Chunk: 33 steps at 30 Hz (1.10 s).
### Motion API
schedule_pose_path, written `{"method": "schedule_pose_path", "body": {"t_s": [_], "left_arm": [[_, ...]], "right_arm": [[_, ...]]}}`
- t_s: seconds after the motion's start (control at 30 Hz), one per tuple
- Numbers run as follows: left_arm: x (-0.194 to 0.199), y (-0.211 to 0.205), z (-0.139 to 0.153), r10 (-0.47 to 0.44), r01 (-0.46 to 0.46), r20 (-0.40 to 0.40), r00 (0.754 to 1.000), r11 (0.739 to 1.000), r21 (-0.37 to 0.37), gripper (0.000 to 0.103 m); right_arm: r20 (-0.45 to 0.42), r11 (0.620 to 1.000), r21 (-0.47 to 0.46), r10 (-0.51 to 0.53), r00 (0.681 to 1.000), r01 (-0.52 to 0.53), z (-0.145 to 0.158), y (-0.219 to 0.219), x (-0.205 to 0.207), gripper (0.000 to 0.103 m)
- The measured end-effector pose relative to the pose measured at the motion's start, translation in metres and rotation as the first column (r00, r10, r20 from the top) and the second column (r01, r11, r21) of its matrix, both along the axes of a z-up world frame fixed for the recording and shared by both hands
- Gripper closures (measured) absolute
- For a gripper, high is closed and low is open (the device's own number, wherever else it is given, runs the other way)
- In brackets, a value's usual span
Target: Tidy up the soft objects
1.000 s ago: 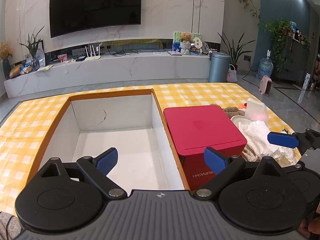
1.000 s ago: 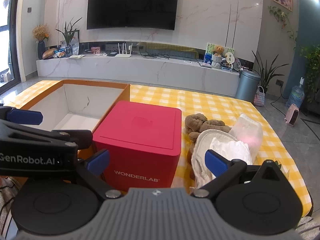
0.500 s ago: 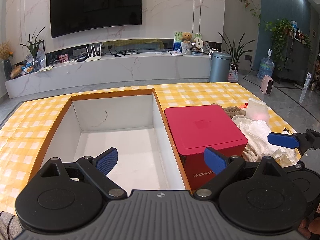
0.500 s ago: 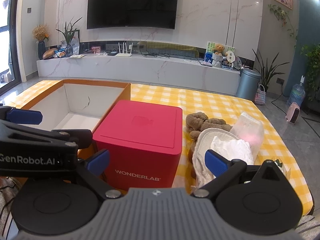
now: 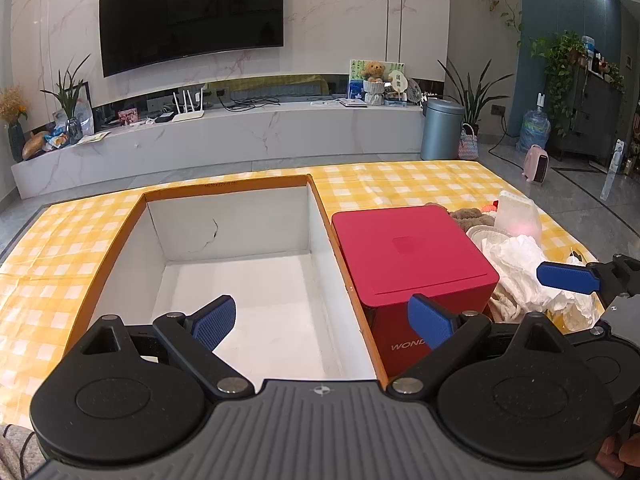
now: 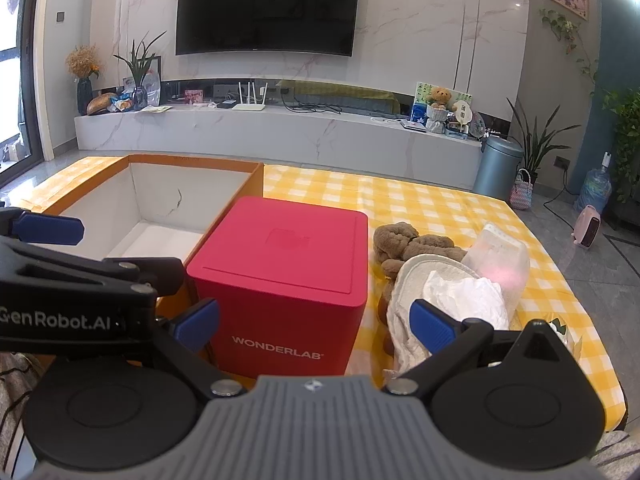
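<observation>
A pile of soft things lies right of a red box (image 6: 286,264): a brown plush toy (image 6: 404,244), a cream cloth (image 6: 408,304), a crumpled white piece (image 6: 464,298) and a translucent pouch (image 6: 500,260). The pile also shows in the left wrist view (image 5: 516,264). An open orange box with a white inside (image 5: 240,280) stands left of the red box (image 5: 408,256). My left gripper (image 5: 322,320) is open and empty above the open box's near end. My right gripper (image 6: 316,320) is open and empty in front of the red box.
The table has a yellow checked cloth (image 6: 420,204). The left gripper's arm (image 6: 72,280) crosses the left of the right wrist view. The right gripper's blue fingertip (image 5: 568,278) shows by the pile. A marble TV bench (image 6: 280,136) stands behind.
Both views shift very slightly; the grippers have barely moved. Both stay open and empty.
</observation>
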<state>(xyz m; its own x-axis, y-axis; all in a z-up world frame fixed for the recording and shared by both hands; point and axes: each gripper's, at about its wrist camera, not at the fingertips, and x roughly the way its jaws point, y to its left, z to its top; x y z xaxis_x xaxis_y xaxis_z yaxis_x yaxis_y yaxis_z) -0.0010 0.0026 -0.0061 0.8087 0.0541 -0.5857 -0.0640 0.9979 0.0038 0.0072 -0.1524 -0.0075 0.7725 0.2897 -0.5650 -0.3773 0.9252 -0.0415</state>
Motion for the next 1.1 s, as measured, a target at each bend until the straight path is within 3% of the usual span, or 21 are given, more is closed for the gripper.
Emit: {"method": "schedule_pose_path", "body": {"t_s": [0.4,0.5,0.7,0.87,1.03,1.1], "left_arm": [[-0.006,0.0,0.006,0.003,-0.004,0.024,1.0,0.998,0.059,0.0],[-0.009,0.009,0.015,0.014,-0.016,0.022,1.0,0.997,0.075,0.0],[-0.017,0.028,0.031,0.066,-0.068,0.033,0.997,0.997,0.037,0.0],[-0.018,0.028,0.038,0.069,-0.07,0.034,0.997,0.997,0.016,0.0],[-0.011,0.026,0.04,-0.016,0.016,0.001,1.0,0.999,-0.044,0.0],[-0.01,0.024,0.041,-0.021,0.021,-0.003,1.0,0.999,-0.046,0.0]], "right_arm": [[-0.001,1.0,0.007,0.005,1.0,-0.005,0.003,-0.002,0.0,0.003],[0.003,0.999,0.012,-0.039,0.999,0.039,0.008,-0.009,0.0,0.003],[-0.014,0.987,0.066,-0.149,0.989,0.149,0.016,-0.043,0.007,0.003],[-0.071,0.956,0.085,-0.274,0.959,0.279,0.019,-0.086,0.014,0.003],[-0.238,0.899,0.136,-0.378,0.895,0.416,0.013,-0.141,0.037,0.004],[-0.276,0.886,0.144,-0.392,0.877,0.441,0.007,-0.157,0.044,0.015]]}}
